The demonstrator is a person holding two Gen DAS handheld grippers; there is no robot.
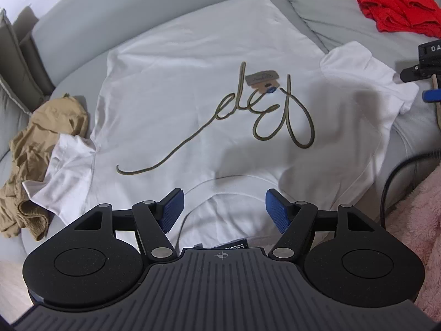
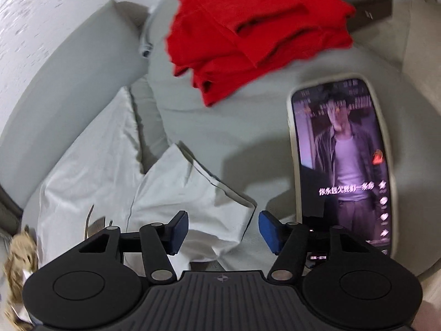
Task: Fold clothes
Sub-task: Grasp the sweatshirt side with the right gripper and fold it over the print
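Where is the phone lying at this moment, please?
In the right wrist view the phone lies screen-up on the grey sofa, right of the white T-shirt's sleeve and below the red garment.

white T-shirt (image 1: 193,104) flat on sofa (image 1: 82,13) | left gripper (image 1: 223,209) fingers apart over collar

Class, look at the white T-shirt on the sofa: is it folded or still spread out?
Spread out. The white T-shirt lies flat on the grey sofa, printed side up, both sleeves sticking out sideways and the collar near the left tongs; no fold shows.
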